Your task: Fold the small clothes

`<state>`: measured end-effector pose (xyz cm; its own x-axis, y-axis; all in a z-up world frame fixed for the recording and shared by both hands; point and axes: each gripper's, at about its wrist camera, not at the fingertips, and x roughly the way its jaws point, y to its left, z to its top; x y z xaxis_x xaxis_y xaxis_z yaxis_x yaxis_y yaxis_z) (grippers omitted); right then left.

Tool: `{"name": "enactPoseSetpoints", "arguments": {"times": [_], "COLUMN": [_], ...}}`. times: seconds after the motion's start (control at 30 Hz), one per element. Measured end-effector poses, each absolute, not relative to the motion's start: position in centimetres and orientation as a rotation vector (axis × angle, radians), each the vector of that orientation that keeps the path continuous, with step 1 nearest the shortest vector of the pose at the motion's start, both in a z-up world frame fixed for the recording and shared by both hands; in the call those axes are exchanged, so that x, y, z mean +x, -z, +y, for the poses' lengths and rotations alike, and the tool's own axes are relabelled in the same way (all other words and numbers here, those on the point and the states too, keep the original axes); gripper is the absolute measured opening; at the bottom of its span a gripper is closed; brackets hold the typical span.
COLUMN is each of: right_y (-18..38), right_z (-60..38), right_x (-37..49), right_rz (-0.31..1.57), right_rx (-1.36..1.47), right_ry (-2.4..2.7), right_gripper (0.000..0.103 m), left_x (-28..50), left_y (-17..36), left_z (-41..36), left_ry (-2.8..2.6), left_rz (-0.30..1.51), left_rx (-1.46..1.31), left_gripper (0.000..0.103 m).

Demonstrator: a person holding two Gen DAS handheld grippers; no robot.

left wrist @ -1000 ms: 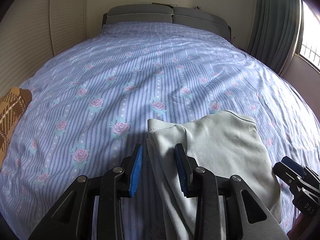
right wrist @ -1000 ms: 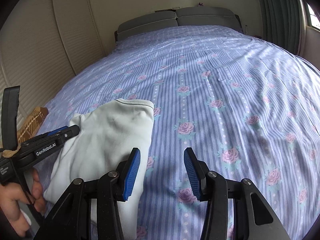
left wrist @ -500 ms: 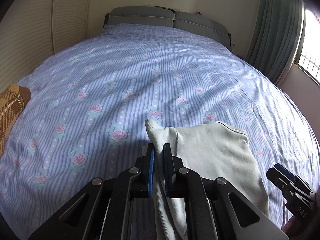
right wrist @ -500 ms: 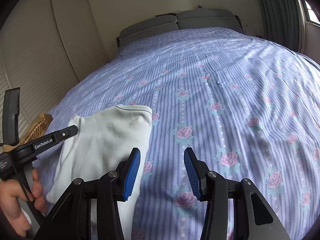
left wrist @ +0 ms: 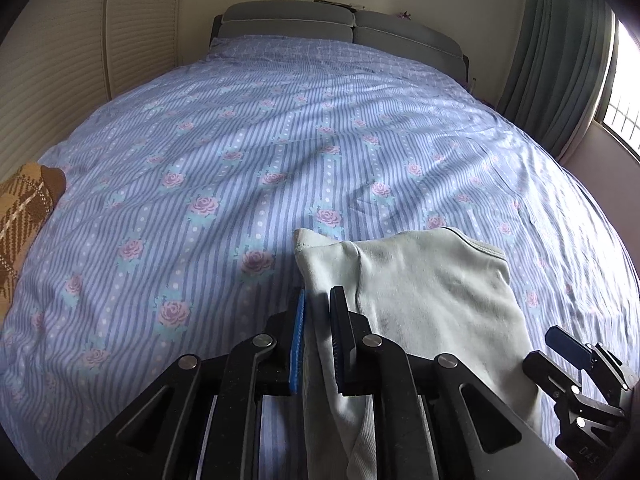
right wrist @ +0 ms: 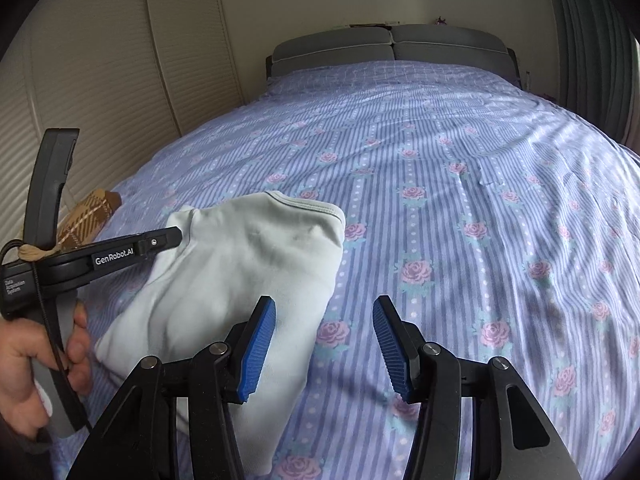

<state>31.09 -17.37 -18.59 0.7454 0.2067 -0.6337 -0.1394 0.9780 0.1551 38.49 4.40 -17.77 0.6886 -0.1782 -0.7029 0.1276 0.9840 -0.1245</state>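
left gripper (left wrist: 316,344), in the left wrist view, pinches the near left edge of the pale garment (left wrist: 420,300); its jaws have just eased apart a little after clamping, and the cloth is still caught between the blue pads. the garment lies on the striped rose bedspread (left wrist: 240,152), spreading from the pinch away to the right and toward the headboard (left wrist: 340,28). its long axis runs from the lower edge of the view up toward the headboard, with the stitched band at the far end and a bunched corner just beyond the fingertips. the right gripper (left wrist: 568,364) shows at the lower right, just beside the garment's right edge. a brown plaid cloth (left wrist: 24,216) lies well apart at the left edge of the bed.

right gripper (right wrist: 324,344), in the right wrist view, stands spread with nothing between its pads; its jaws have just been opening a little further. the left blue pad hangs over the garment's (right wrist: 248,280) near right border, while the right pad is over bare bedspread (right wrist: 480,160). the garment lies to the left of this gripper, long axis running away toward the far left, banded end farthest. the left gripper (right wrist: 172,238), held by a hand (right wrist: 40,360), reaches in at the garment's far left corner. judging by this, the left hand already has its side; the right gripper needs to shift left to take the right edge.
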Motion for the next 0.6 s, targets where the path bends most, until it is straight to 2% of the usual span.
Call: {"name": "enactPoseSetpoints", "arguments": {"times": [0.07, 0.17, 0.47, 0.6], "right_y": [18.8, 18.9, 19.7, 20.1], "right_z": [-17.3, -17.3, -16.6, -16.6], "right_x": [31.1, 31.1, 31.0, 31.1], "right_rz": [0.718, 0.73, 0.809, 0.819], "right_rx": [0.106, 0.117, 0.047, 0.004], "right_ry": [-0.199, -0.214, -0.185, -0.149], "right_gripper": [0.052, 0.052, 0.052, 0.062], "left_x": [37.6, 35.9, 34.2, 34.1], "left_y": [17.4, 17.1, 20.4, 20.7], "left_z": [4.8, 4.9, 5.9, 5.7], "left_ry": [0.161, 0.16, 0.162, 0.139], "left_rz": [0.798, 0.798, 0.872, 0.863], "left_rx": [-0.074, -0.048, -0.088, -0.041], "left_gripper": [0.022, 0.024, 0.025, 0.025]}}
